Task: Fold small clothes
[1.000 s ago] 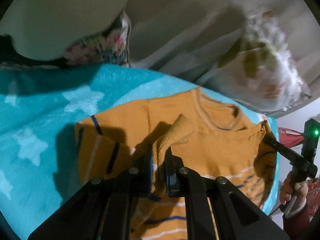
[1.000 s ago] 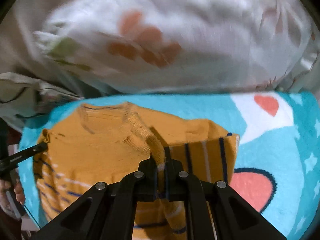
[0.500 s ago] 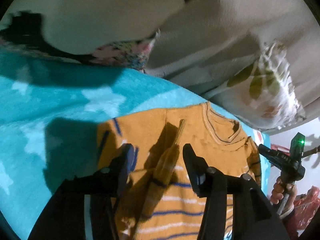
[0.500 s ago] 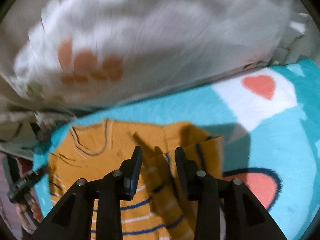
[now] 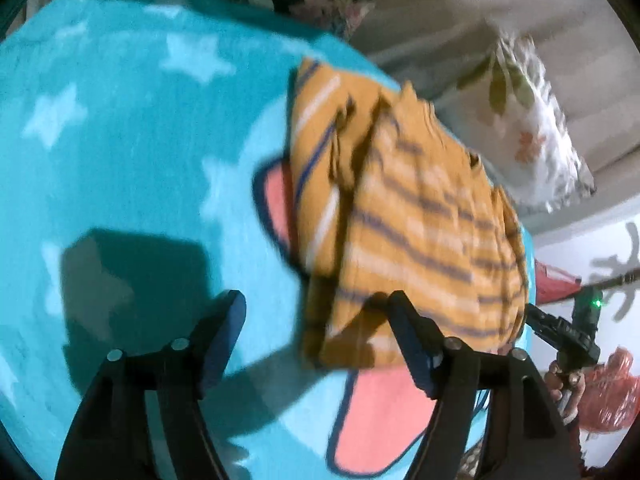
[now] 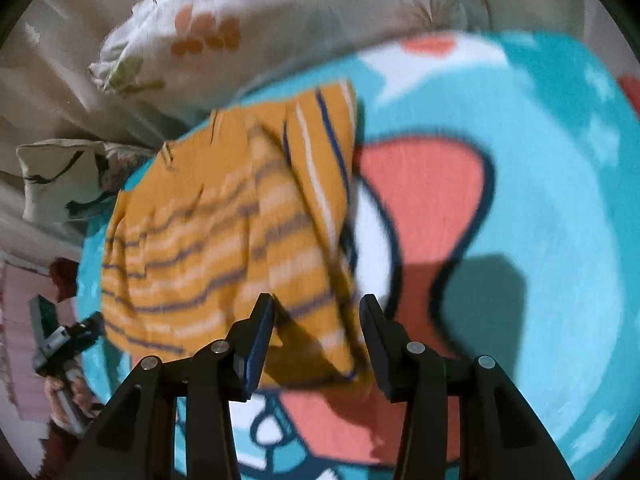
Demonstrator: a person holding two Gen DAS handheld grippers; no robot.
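Observation:
An orange sweater [image 5: 416,224] with blue and white stripes lies on a turquoise blanket [image 5: 132,152], both sleeves folded in over the body. It also shows in the right wrist view [image 6: 224,232]. My left gripper [image 5: 316,320] is open and empty, its jaws wide apart above the sweater's near hem corner. My right gripper [image 6: 316,320] is open and empty, just above the sweater's near hem edge. Each view shows the other gripper, held in a hand, at the sweater's far side [image 5: 568,332] [image 6: 60,344].
The blanket has white stars and a pink cartoon shape [image 6: 420,184]. A floral pillow [image 5: 532,128] and beige bedding lie behind the sweater. A second pillow [image 6: 60,176] sits at the left. Red items [image 5: 608,392] sit beyond the blanket's edge.
Both grippers let go of the sleeve cuffs, opened wide and drew back toward the sweater's hem. The sleeves now lie folded on the body.

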